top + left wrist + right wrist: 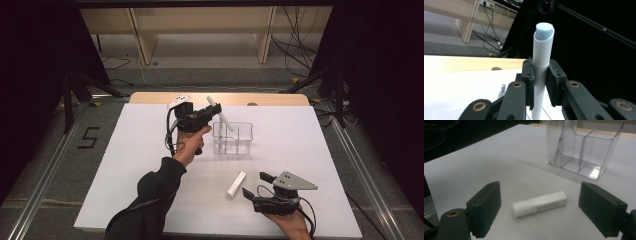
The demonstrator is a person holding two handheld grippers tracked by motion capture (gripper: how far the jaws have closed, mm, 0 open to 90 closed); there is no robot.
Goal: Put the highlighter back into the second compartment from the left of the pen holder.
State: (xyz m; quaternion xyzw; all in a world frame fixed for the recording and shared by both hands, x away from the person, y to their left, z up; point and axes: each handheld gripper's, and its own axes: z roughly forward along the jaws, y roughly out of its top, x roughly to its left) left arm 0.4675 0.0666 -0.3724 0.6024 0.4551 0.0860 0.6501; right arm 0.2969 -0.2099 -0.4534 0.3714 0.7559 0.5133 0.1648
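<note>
A lab or recording studio, by the look of it: black curtains (35, 75) hang on both sides, stand legs (67, 102) rest on the grey carpet (210, 75), loose cables (295, 40) trail behind, and a taped number (a "5") (89, 137) marks the floor beside the white table (125, 165).

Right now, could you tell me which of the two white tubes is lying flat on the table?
The white tube in front of the open right gripper lies flat; the other tube is clamped in the left gripper.
</note>
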